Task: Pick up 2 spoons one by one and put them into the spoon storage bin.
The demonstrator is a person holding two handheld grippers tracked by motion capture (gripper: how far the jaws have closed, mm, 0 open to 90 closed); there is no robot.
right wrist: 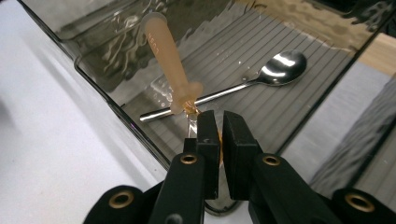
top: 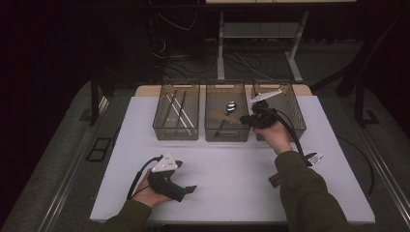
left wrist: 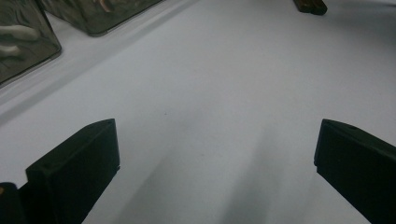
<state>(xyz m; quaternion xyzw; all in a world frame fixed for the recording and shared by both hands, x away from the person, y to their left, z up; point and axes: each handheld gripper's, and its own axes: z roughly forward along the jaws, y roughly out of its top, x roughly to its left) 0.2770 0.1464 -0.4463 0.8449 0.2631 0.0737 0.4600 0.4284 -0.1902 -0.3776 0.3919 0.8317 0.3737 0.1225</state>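
Dim room, brightly lit white table (top: 232,188); glare on the spoon (right wrist: 280,65); near jaws soft, slightly blurred.

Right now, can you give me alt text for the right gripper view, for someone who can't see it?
The right gripper, its two black jaws nearly shut, pinches the narrow end of a wooden-handled utensil over a clear plastic bin. A metal spoon lies on the bin's ribbed floor behind it, and the white table shows at left.

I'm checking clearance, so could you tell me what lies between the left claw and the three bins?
Only bare white tabletop, clearest in the high view, separates the left claw from the three smoky translucent bins.
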